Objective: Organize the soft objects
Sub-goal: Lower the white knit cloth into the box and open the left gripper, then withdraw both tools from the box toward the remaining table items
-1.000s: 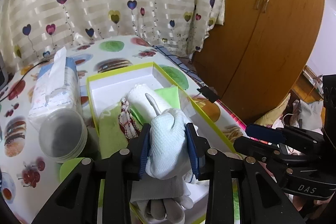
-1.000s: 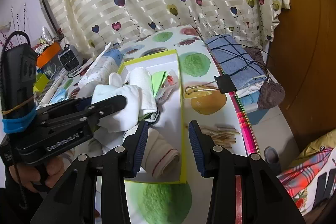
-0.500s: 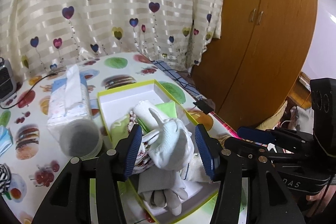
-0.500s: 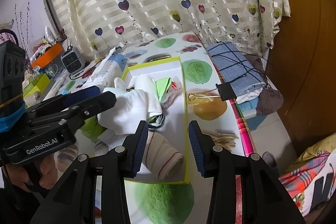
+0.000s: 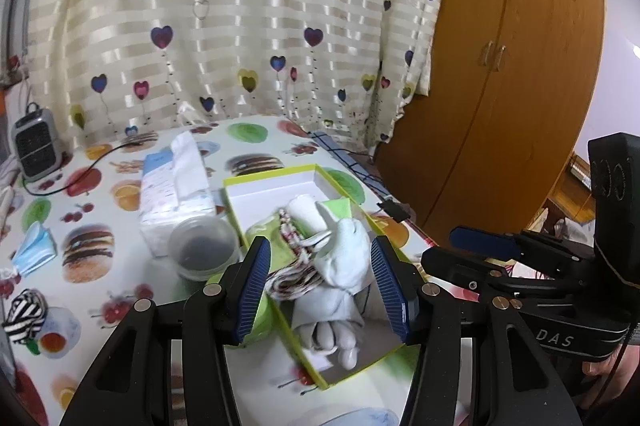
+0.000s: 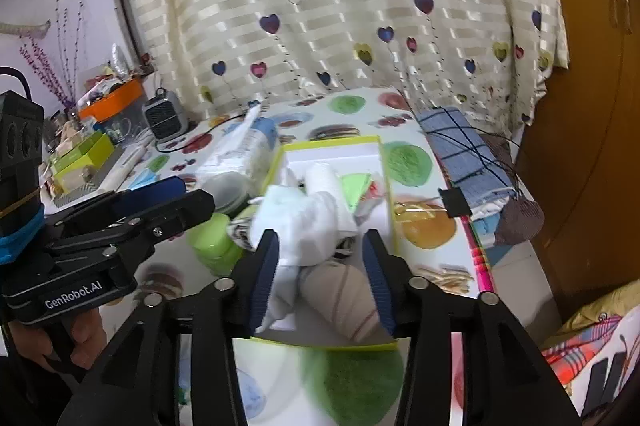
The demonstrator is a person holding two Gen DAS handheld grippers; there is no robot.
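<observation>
A yellow-rimmed white box [image 5: 256, 181] [image 6: 385, 162] sits on the fruit-print table. In it lie a pale knit glove [image 5: 346, 260] [image 6: 304, 222], a rolled white cloth [image 5: 306, 212] [image 6: 326, 178], a green cloth [image 5: 340, 208] [image 6: 356, 186], a red-patterned cloth [image 5: 290, 240] and a beige striped roll [image 6: 346, 294]. My left gripper [image 5: 324, 286] is open above the box, and the glove lies free between its fingers. My right gripper [image 6: 322, 280] is open and empty over the box's near end.
A tissue pack [image 5: 172, 186], a clear round tub [image 5: 202, 250] and a green lid [image 6: 212, 242] stand left of the box. A face mask [image 5: 34, 252], a striped black-and-white cloth [image 5: 24, 310] and a small heater [image 5: 36, 146] are farther left. Folded blue cloth [image 6: 464, 154] lies at the table's right edge.
My left gripper opened, let the glove go into the box, and pulled back and up. My right gripper stayed open and drew back slightly.
</observation>
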